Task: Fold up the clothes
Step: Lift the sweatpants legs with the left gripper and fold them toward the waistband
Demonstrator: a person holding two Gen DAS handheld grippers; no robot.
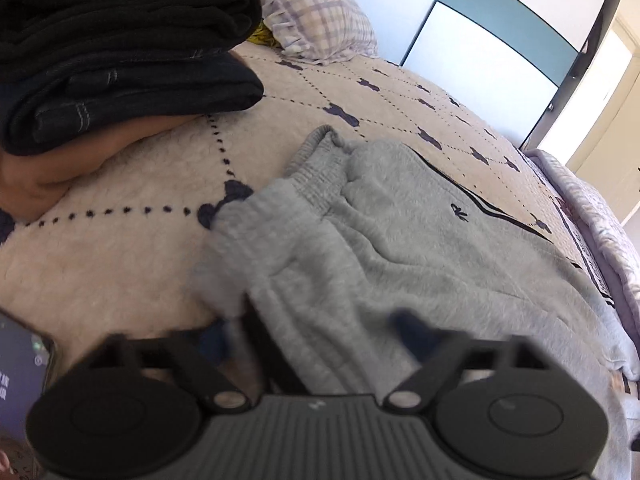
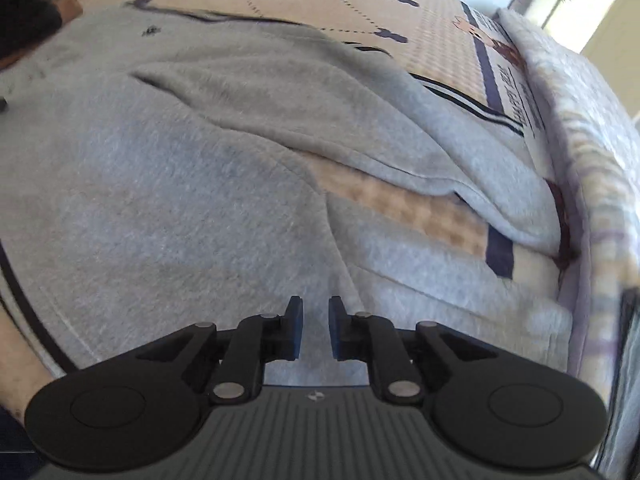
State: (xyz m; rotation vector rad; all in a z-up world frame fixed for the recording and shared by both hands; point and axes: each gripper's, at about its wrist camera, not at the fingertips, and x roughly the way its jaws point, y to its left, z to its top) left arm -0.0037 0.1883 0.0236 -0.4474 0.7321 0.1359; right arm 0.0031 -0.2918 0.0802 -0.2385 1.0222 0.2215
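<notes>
On the cream quilted bedspread with dark dotted lines, grey sweatpants lay spread flat, waistband toward the stack of dark folded clothes near the checked pillow. Left gripper sat low over the waist end, its 2 fingers spread wide with grey fabric between them; image blurred, actual grip unclear. Right gripper hovered over the pant legs, fingers nearly together with a narrow gap, nothing pinched. A phone lay at the left edge.
</notes>
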